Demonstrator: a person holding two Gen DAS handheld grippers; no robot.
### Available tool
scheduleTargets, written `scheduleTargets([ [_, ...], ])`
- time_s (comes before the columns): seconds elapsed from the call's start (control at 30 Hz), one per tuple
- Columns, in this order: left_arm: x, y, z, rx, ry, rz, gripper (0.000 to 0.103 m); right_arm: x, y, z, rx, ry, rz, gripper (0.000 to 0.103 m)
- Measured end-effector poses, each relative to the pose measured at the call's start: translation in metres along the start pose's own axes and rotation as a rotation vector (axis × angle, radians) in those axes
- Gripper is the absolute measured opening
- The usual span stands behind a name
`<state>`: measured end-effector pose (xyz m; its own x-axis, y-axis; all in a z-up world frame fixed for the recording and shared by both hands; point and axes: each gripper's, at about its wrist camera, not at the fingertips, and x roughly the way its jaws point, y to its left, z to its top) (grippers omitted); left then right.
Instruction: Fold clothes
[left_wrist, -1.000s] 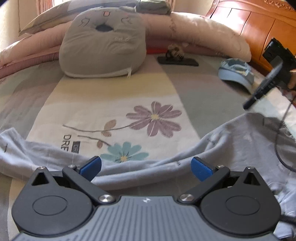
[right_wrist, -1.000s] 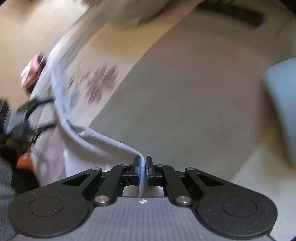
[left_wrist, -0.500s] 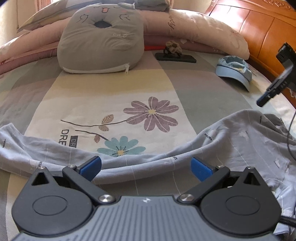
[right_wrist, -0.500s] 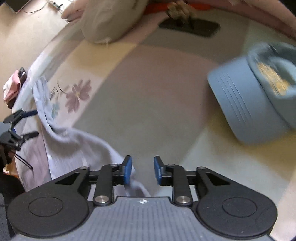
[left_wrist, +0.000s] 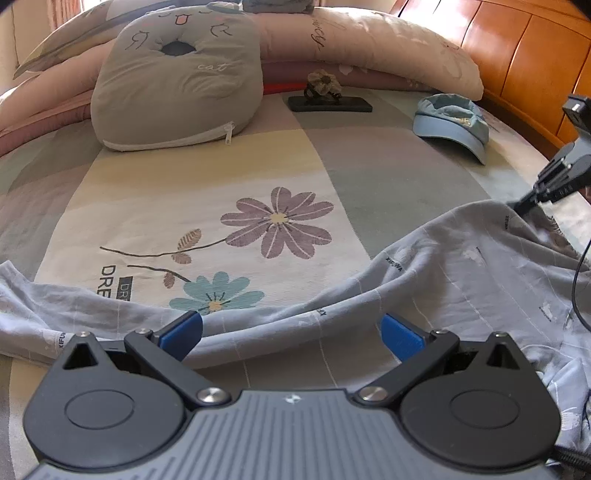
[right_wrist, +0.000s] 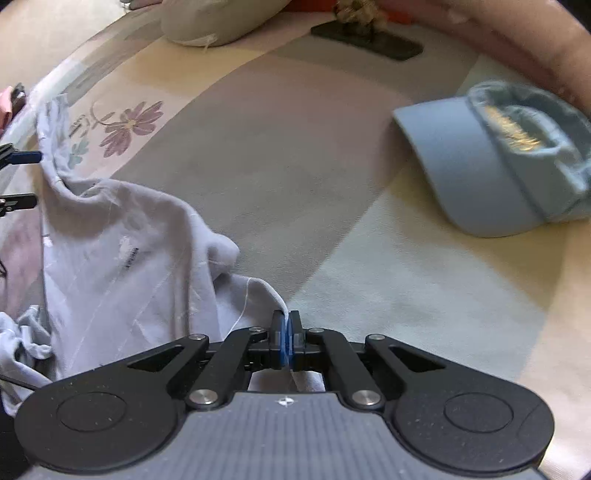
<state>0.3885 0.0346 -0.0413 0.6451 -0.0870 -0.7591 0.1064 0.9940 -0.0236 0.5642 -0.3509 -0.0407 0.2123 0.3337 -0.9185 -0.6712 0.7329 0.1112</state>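
A pale grey-blue garment (left_wrist: 443, 280) lies crumpled across the near part of the flowered bedsheet (left_wrist: 207, 192). My left gripper (left_wrist: 290, 326) hangs open just above its rolled front edge, nothing between the blue pads. My right gripper (right_wrist: 285, 321) is shut on a thin corner of the garment (right_wrist: 110, 236), and the cloth trails off to the left from the pads. In the left wrist view the right gripper (left_wrist: 524, 203) shows at the far right, its tip at the garment's far corner. The left gripper's fingers (right_wrist: 22, 157) poke in at the right wrist view's left edge.
A light blue cap (right_wrist: 491, 162) lies on the sheet just beyond and right of my right gripper. A grey cat cushion (left_wrist: 173, 74), a dark phone (left_wrist: 328, 103) with a fabric flower, long pillows and a wooden headboard (left_wrist: 517, 55) sit at the back.
My right gripper opened, dropped the cloth it held, shifted toward the cap and shut again on the garment's corner. The garment's right part sank onto the bed. The left gripper stayed put.
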Motion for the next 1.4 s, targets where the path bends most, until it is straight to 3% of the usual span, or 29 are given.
scheduleTargets([
  [0.13, -0.004, -0.002, 0.001, 0.009, -0.013, -0.006, 0.102, -0.016, -0.020, -0.001, 0.075, -0.042, -0.109, 0.002],
  [0.33, -0.012, -0.001, 0.001, 0.016, -0.027, -0.010, 0.102, -0.018, -0.036, -0.004, 0.174, -0.058, -0.181, 0.005],
  [0.6, -0.020, 0.003, -0.001, -0.002, -0.035, -0.007, 0.102, -0.047, -0.017, -0.021, 0.224, -0.131, -0.245, 0.042],
  [0.7, -0.020, 0.001, -0.002, 0.006, -0.023, -0.020, 0.102, -0.055, -0.006, -0.033, 0.256, -0.153, -0.228, 0.056],
  [0.73, -0.020, -0.001, -0.003, 0.016, -0.019, -0.018, 0.102, -0.056, 0.000, -0.036, 0.269, -0.161, -0.227, 0.068],
  [0.77, -0.019, -0.002, -0.003, 0.025, -0.012, -0.011, 0.102, -0.057, 0.008, -0.039, 0.275, -0.168, -0.234, 0.080],
  [0.8, -0.018, -0.003, -0.004, 0.035, -0.005, -0.003, 0.102, -0.057, 0.015, -0.041, 0.281, -0.176, -0.240, 0.083],
  [1.0, -0.016, 0.010, -0.008, 0.045, 0.028, 0.044, 0.102, -0.055, 0.082, -0.029, 0.282, -0.239, -0.137, 0.089],
  [1.13, -0.015, 0.035, -0.007, 0.036, 0.034, 0.091, 0.102, -0.043, 0.139, -0.004, 0.241, -0.271, -0.087, 0.103],
  [1.4, -0.020, 0.125, 0.002, -0.006, -0.030, 0.151, 0.102, 0.012, 0.249, 0.049, 0.221, -0.251, -0.095, 0.103],
])
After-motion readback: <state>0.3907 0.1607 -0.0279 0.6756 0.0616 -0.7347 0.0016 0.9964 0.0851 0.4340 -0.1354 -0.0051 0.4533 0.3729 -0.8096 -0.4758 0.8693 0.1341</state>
